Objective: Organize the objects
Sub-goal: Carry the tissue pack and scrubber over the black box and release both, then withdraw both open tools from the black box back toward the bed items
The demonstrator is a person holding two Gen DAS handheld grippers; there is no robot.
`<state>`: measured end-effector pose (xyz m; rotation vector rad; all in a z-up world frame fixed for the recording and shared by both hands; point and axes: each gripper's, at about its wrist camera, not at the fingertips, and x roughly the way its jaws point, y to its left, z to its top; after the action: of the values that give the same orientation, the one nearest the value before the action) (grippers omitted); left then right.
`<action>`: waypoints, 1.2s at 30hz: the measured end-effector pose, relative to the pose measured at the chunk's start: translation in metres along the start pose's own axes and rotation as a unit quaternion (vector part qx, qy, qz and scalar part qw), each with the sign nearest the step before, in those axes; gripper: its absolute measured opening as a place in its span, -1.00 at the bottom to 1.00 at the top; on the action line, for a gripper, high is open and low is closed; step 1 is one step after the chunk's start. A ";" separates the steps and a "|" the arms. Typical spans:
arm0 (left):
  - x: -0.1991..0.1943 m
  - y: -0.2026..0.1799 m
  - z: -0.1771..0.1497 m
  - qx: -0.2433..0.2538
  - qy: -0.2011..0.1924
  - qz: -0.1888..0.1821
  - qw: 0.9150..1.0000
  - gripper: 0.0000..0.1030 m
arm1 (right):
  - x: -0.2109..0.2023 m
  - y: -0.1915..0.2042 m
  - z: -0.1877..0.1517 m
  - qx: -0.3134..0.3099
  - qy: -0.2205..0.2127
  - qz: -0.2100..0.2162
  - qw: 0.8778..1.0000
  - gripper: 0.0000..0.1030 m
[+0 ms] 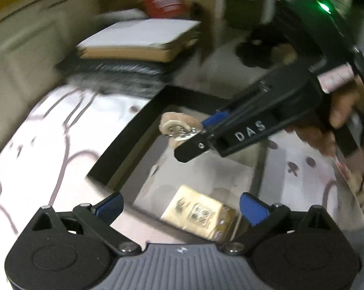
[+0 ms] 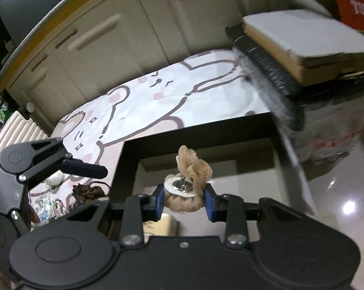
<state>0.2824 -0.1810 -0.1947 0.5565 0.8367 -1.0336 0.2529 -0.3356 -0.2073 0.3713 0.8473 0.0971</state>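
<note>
- Right now my right gripper is clamped on a beige puff; both blue pads press its sides.
- On top of the puff I see a white disc with a metal clip, and a frill of the same beige stuff stands up behind it.
- From the left wrist view, the puff hangs at the right gripper's tip, over the black tray, not touching its floor.
- My left gripper has its jaws spread wide, with nothing pressed between the pads.
- Just below them a cream packet lies on the tray floor, near the close wall; I can't tell if a pad touches it.
- From the right wrist view, the tray sits beside a bunny-print cloth.
- Further off, a flat box rests on a dark pad.
- A hand grips the right gripper's handle.
</note>
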 end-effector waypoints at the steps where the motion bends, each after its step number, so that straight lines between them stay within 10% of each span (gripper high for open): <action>1: 0.000 0.005 -0.002 -0.018 0.003 0.007 1.000 0.96 | 0.006 0.003 0.003 -0.001 0.003 0.003 1.000 -0.33; 8: -0.001 0.032 -0.021 -0.118 0.012 0.001 0.993 0.96 | 0.036 0.023 0.014 -0.009 0.005 0.029 1.000 -0.27; 14: 0.003 0.037 -0.031 -0.156 0.011 -0.007 0.988 0.96 | 0.030 0.014 0.016 0.032 -0.010 0.031 0.999 0.30; 28: 0.002 0.033 -0.030 -0.180 0.017 -0.008 0.984 0.92 | 0.015 -0.004 -0.002 0.011 0.082 -0.035 0.996 -0.78; 36: -0.002 0.028 -0.028 -0.183 0.015 -0.016 0.983 0.83 | 0.032 0.012 -0.023 -0.010 0.125 -0.012 0.992 -0.88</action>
<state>0.2981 -0.1468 -0.2085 0.2470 1.0382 -0.8739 0.2574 -0.3107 -0.2396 0.3348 1.0963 0.1317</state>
